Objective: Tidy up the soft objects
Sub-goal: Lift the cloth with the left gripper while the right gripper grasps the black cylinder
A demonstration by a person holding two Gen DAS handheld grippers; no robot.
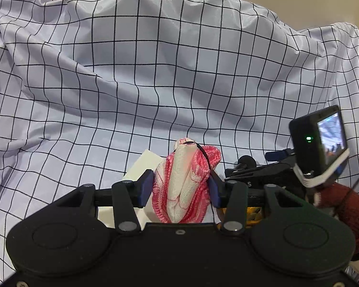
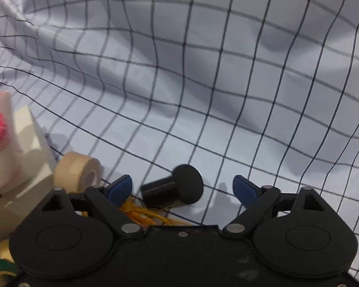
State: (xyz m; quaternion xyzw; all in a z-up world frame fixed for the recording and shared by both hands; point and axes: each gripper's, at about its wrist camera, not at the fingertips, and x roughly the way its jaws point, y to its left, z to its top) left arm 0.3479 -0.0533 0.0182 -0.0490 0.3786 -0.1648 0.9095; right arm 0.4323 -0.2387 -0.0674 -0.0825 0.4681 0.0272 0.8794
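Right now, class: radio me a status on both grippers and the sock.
Left gripper shut on pink-and-white sock. Right gripper open, holding nothing. Black cylinder lies between its fingers; beige tape roll alongside.

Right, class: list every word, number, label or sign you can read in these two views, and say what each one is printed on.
"S": a single pale letter on the black body of the right gripper, seen in the left wrist view; anything beside it is hidden.
The small camera screen shows only a blurred picture and a green light, no readable text.
The pink and white knitted piece and the checked cloth carry no writing.
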